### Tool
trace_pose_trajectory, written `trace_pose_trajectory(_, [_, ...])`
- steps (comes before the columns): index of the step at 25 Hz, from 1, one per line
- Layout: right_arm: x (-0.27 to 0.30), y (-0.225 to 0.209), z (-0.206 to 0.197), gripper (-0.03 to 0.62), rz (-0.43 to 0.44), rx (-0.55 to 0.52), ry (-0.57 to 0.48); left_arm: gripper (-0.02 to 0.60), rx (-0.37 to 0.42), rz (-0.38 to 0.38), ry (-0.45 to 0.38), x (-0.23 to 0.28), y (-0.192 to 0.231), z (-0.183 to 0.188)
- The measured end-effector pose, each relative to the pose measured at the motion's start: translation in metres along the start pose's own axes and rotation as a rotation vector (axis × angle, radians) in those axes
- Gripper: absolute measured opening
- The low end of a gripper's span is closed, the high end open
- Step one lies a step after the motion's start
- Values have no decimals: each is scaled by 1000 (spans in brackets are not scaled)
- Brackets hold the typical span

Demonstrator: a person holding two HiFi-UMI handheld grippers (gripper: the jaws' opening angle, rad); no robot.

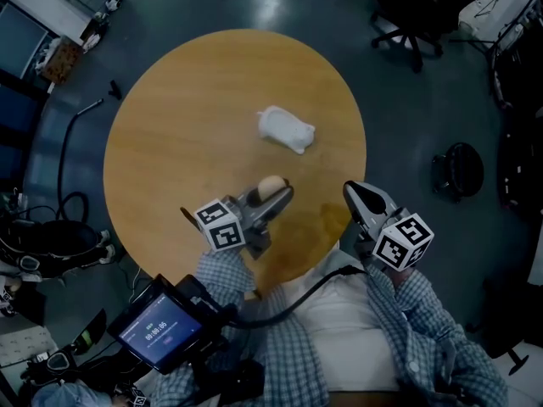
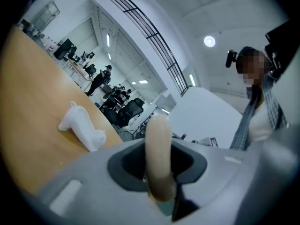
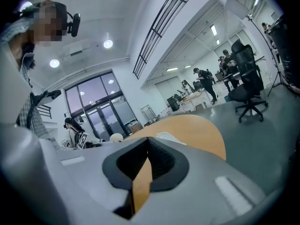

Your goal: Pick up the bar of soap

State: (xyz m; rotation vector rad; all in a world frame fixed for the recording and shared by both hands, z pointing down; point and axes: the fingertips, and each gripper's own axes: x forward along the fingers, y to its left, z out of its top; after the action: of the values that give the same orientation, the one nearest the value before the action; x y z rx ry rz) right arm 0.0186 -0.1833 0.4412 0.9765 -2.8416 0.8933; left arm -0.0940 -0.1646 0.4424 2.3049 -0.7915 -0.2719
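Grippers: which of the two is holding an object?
The left gripper, clamped on the beige bar of soap; the right gripper has nothing between its jaws.

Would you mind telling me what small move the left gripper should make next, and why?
Probably just hold it steady there with the jaws clamped. The left gripper already pinches the pale beige oval bar of soap edge-on, apparently clear of the round wooden table and apart from the white animal-shaped figurine, so the pickup looks done.
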Motion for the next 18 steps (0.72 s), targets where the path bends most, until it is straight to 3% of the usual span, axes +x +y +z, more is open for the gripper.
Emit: trace_pose_trajectory(18, [-4, 15, -10, 3, 46, -38, 40, 101, -32, -17, 26, -2, 1, -18])
